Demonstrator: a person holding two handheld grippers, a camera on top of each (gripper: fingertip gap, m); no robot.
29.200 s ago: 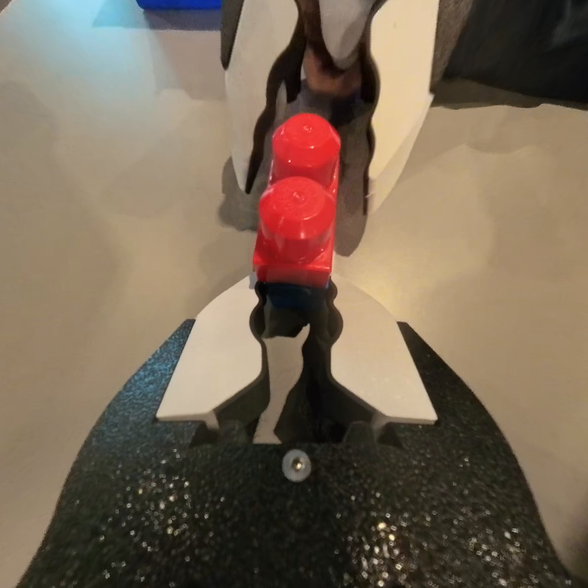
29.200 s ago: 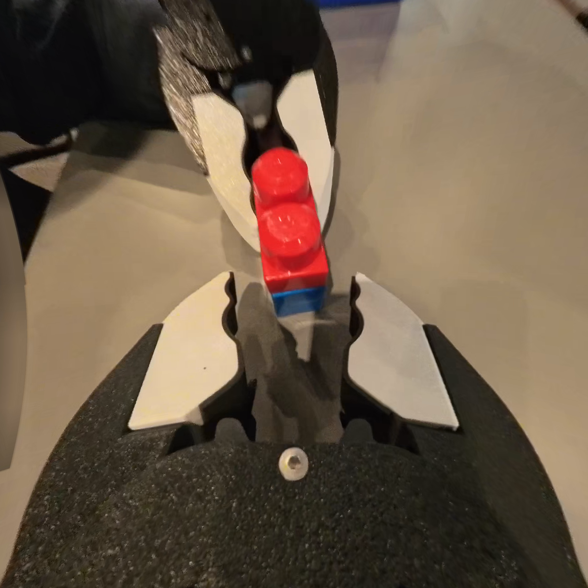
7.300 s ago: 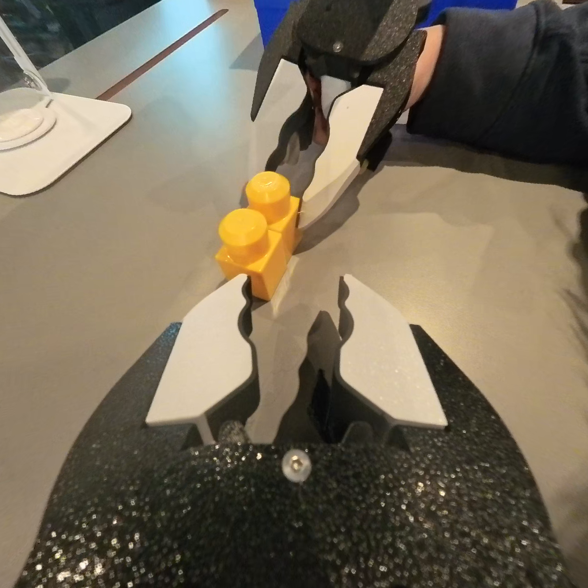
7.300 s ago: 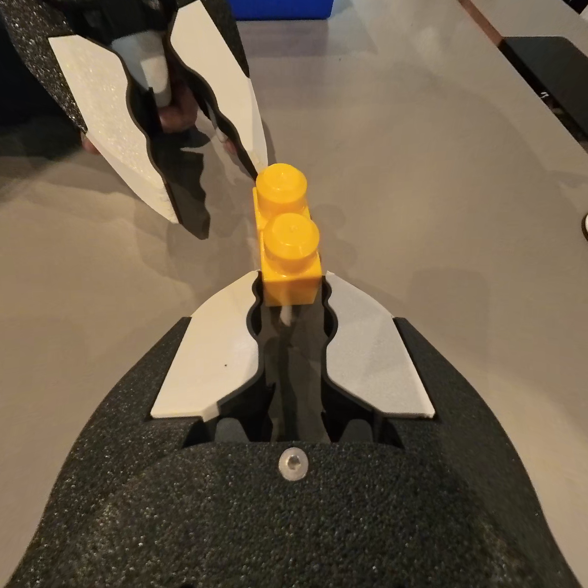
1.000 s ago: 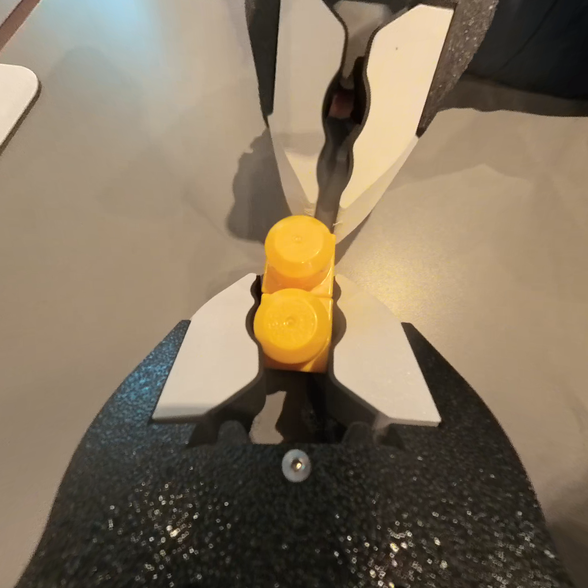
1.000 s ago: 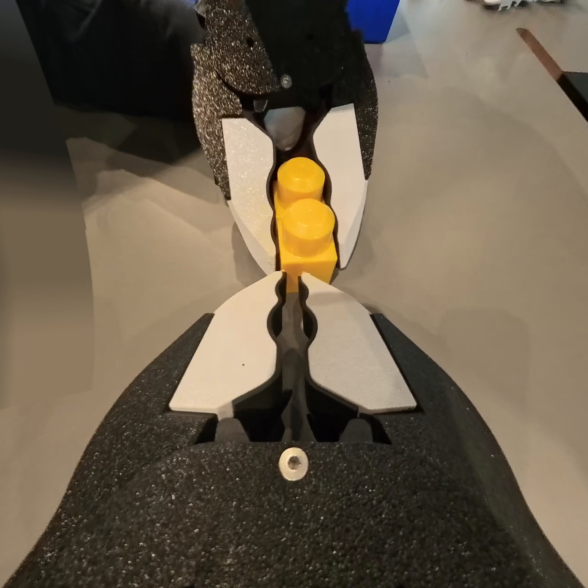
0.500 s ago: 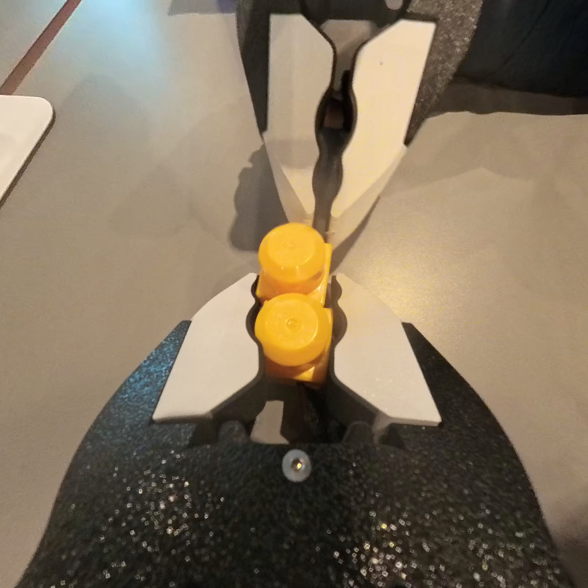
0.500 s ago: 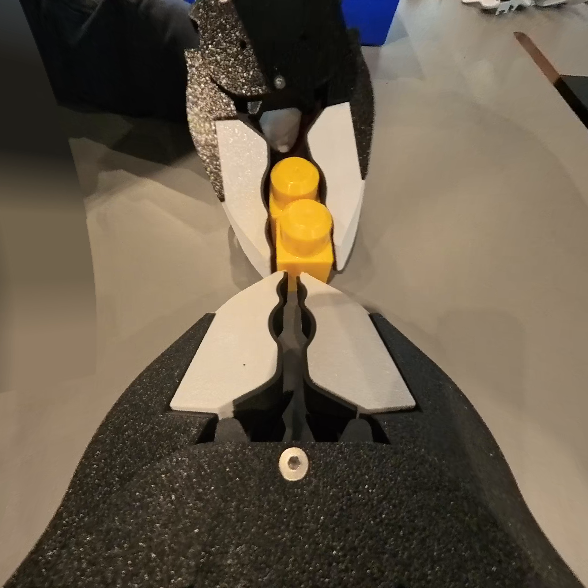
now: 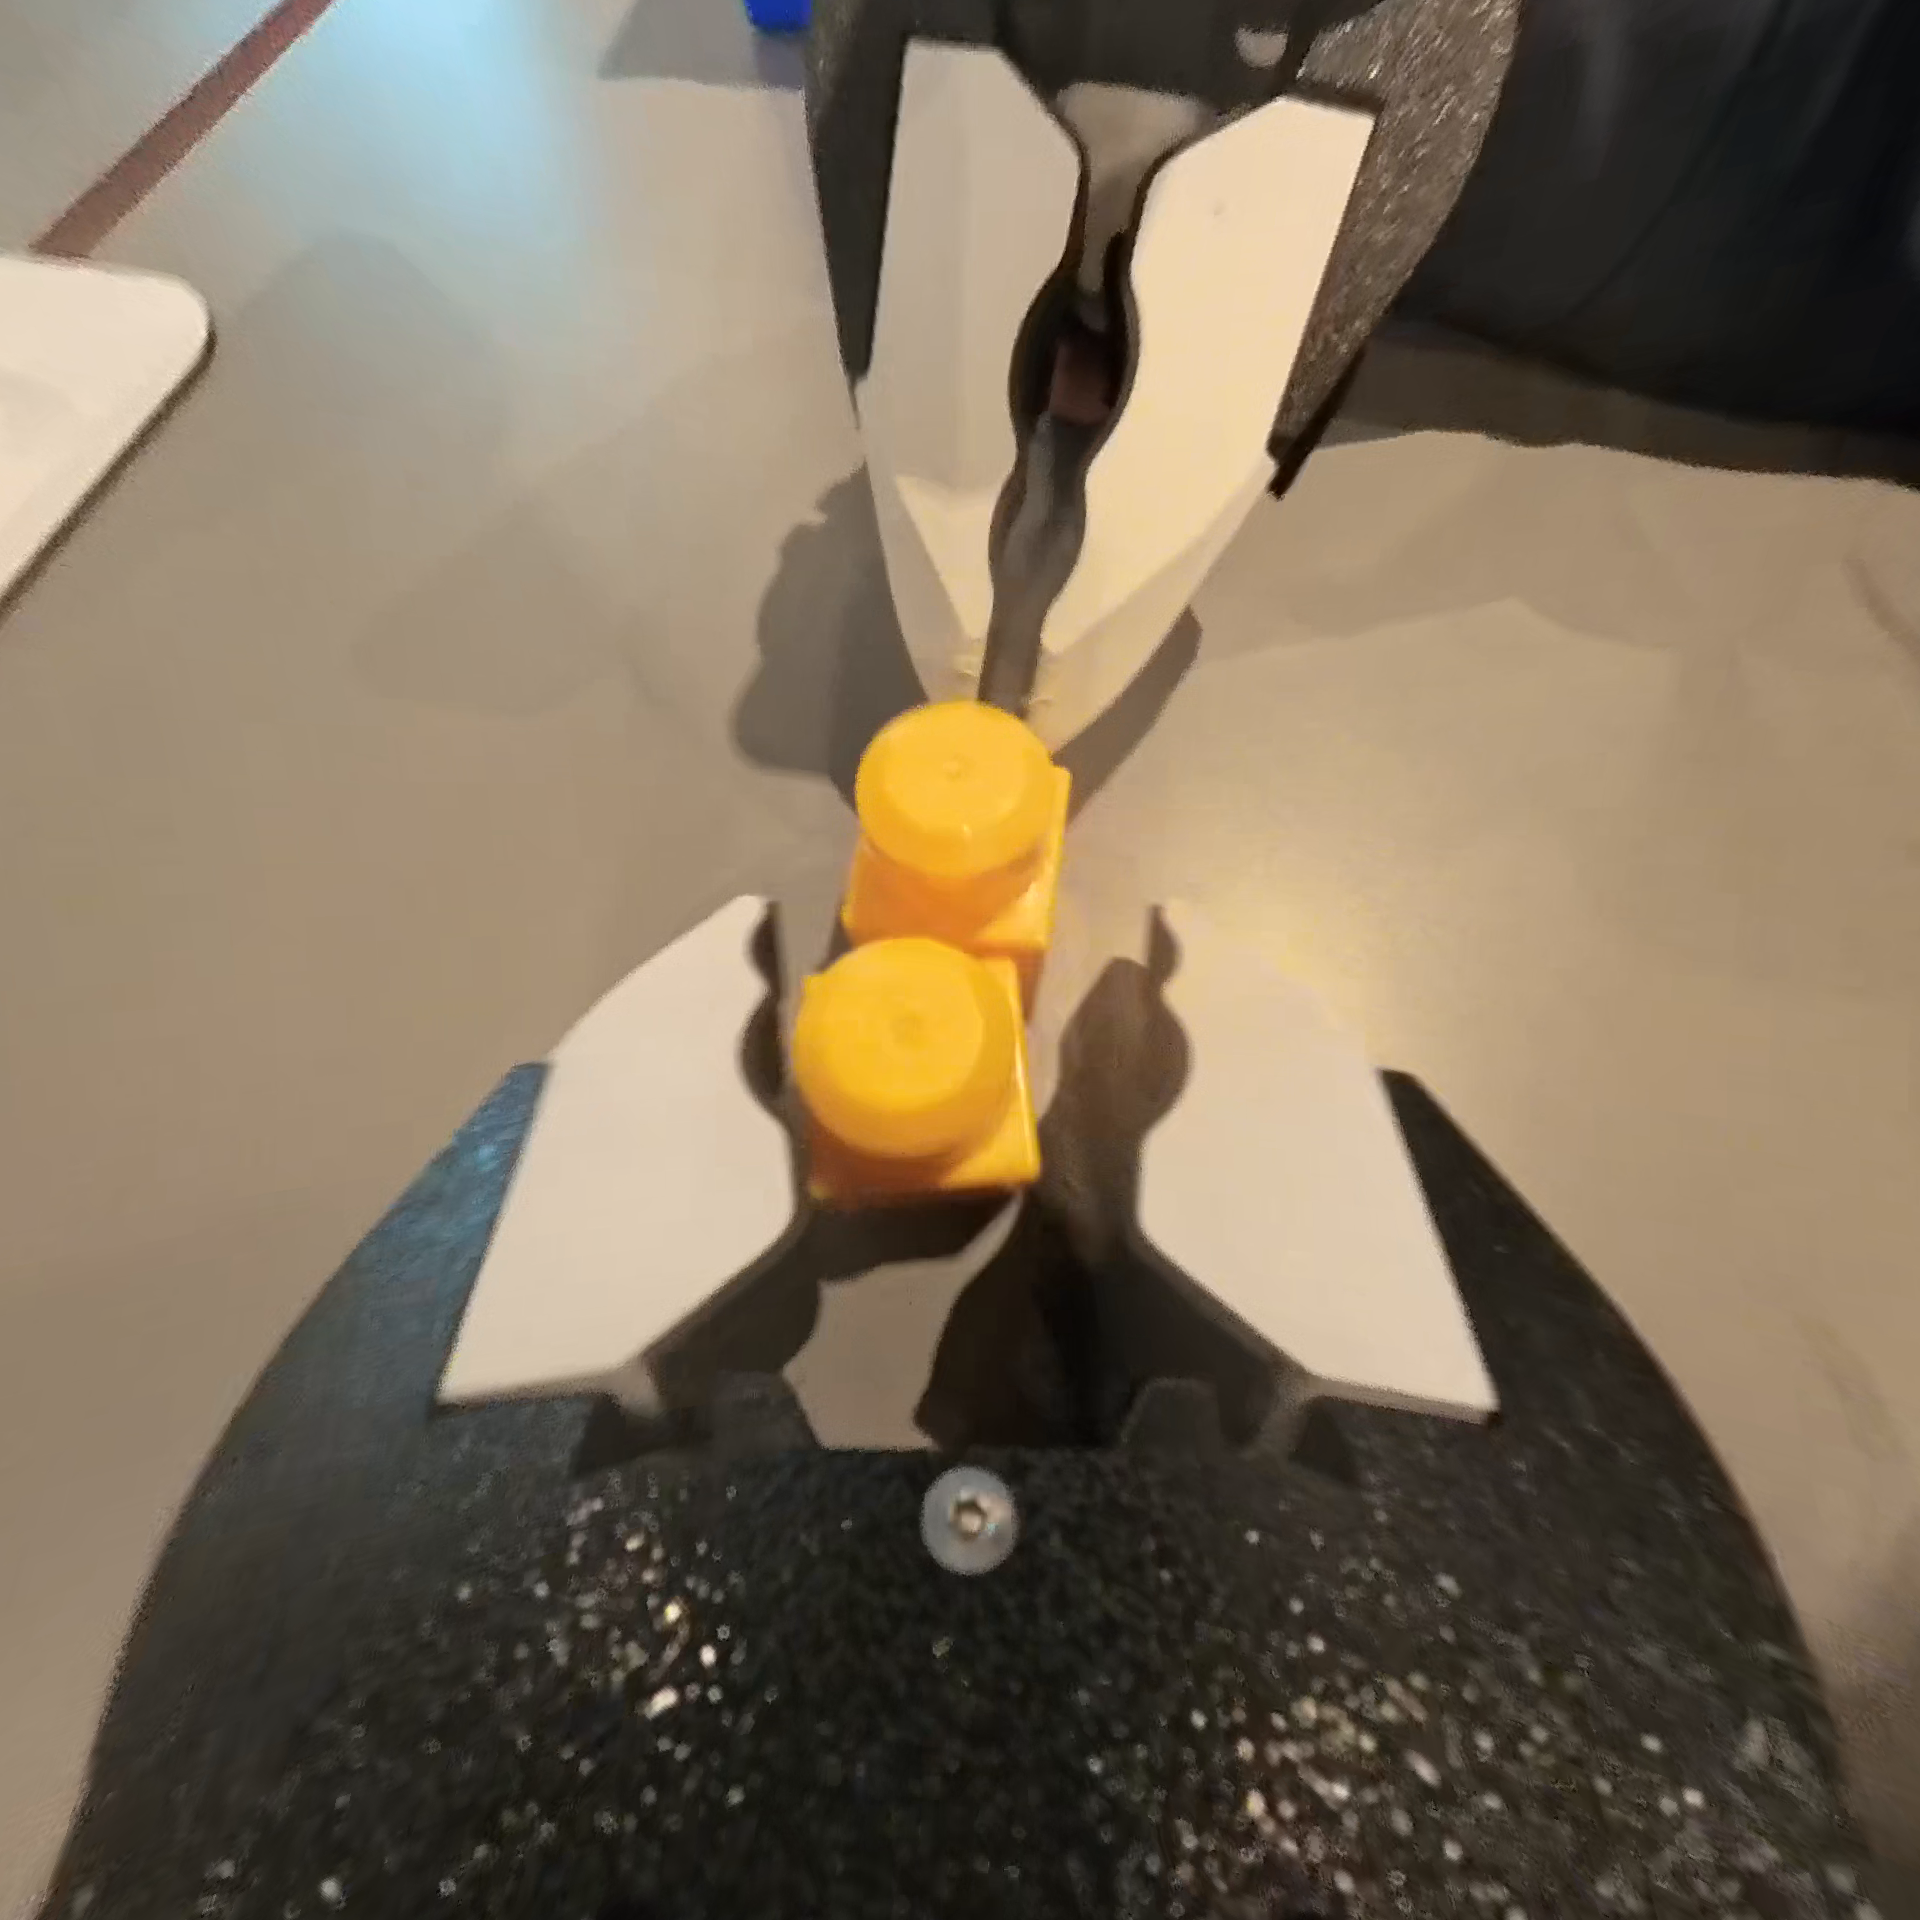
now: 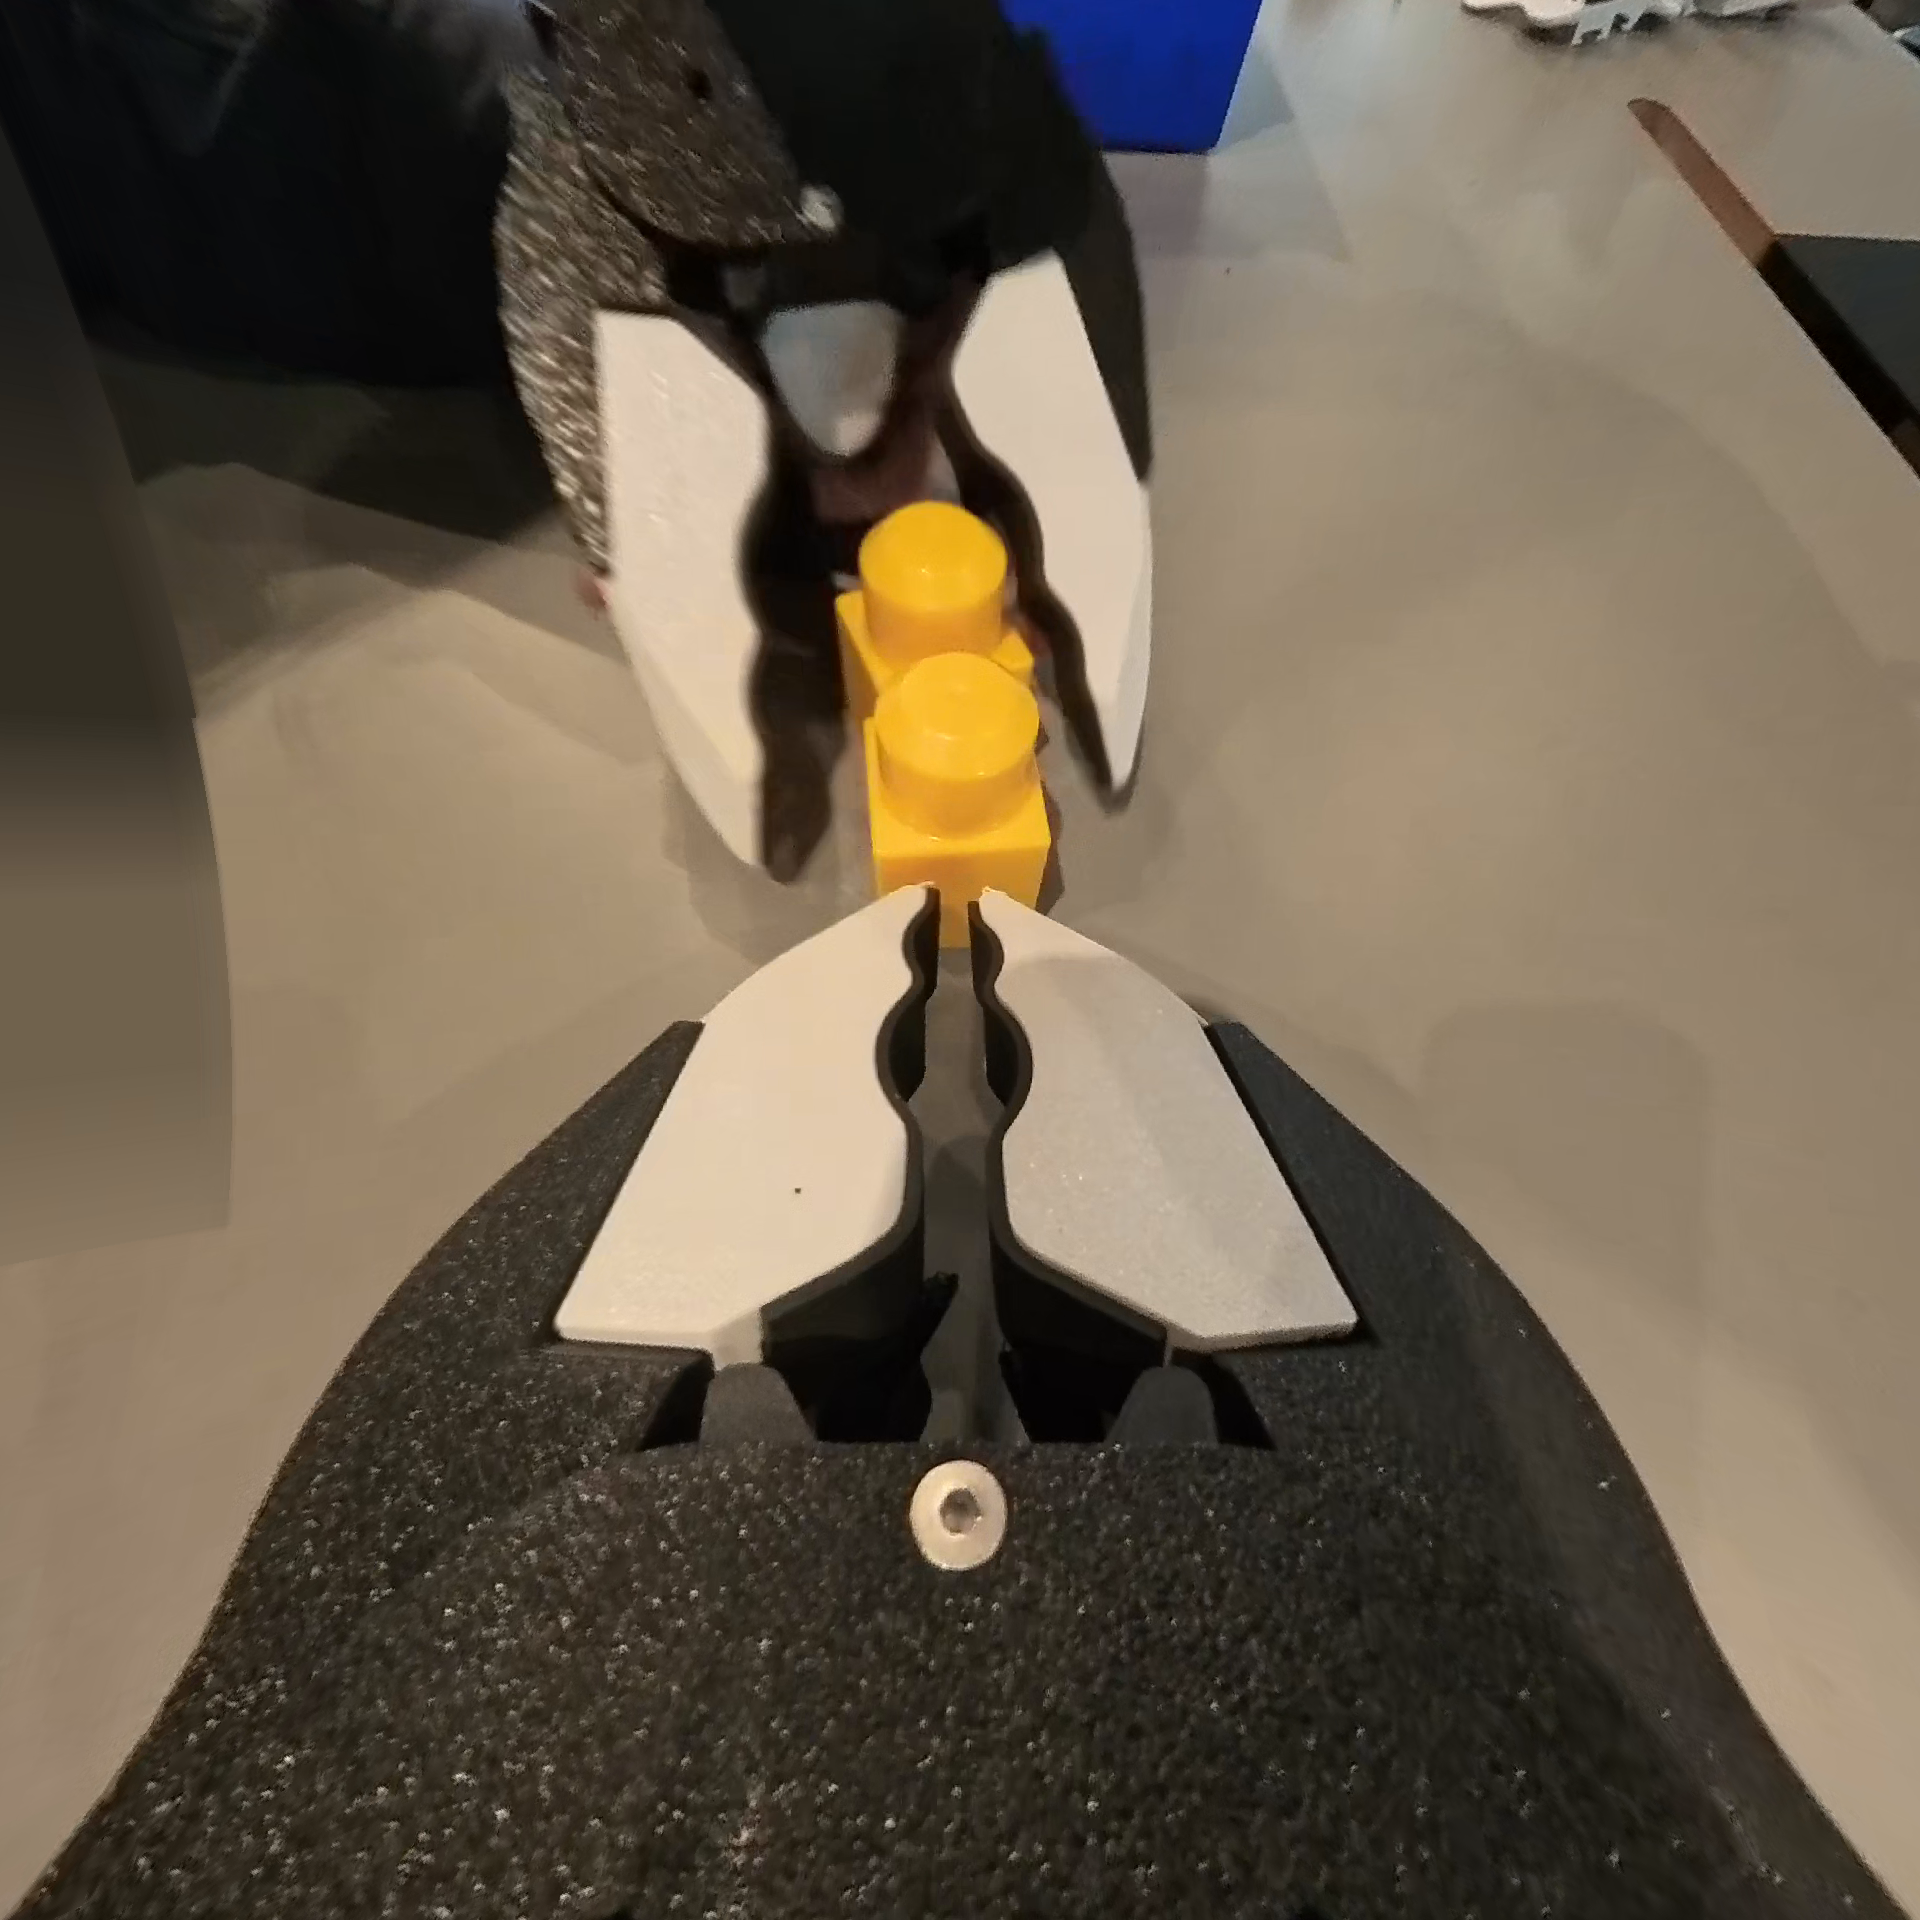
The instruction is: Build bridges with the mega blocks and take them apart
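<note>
**Two speckled black grippers with pale grey fingers**

The left gripper has a glittery, grainy black shell, flat pale grey fingers with wavy black inner edges, and a silver hex screw. The right gripper is built alike, matte-speckled, with its own silver screw. A dark sleeve shows behind.

A smooth grey-beige counter fills both views, with soft light and a pale bluish sheen toward its far left. A dark brown strip runs along its far left edge, near a white tray. A blue bin sits at the far edge. A black surface lies past the right edge.
</note>
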